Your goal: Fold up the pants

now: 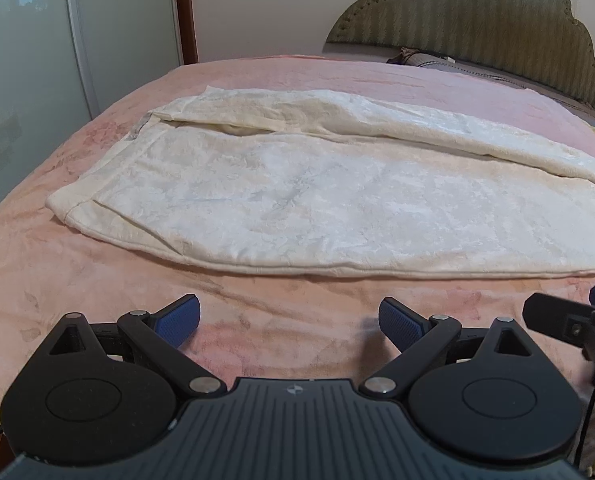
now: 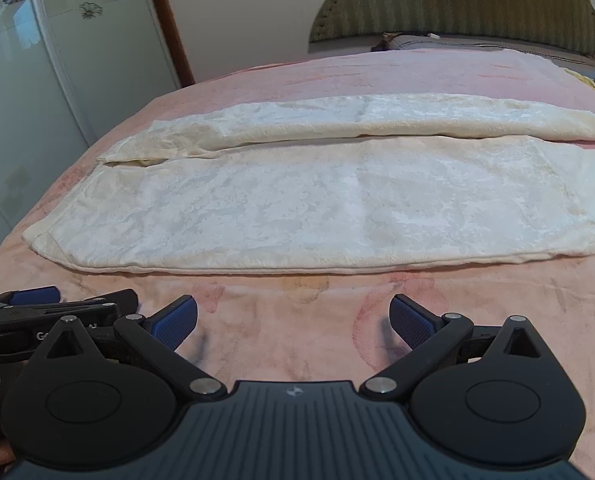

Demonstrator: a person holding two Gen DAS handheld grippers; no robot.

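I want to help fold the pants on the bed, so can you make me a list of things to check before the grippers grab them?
1. Left gripper open with nothing between its pads: ok.
2. Right gripper open and empty: ok.
3. Cream pants spread flat on the pink blanket, both legs side by side: ok.
4. Near edge of the pants free, nothing lying on it: ok.
5. Grippers touching the pants yet: not ok, both hover short of the near edge.
6. Whole waistband and both leg ends in sight: cannot tell, the right end runs out of the pictures.
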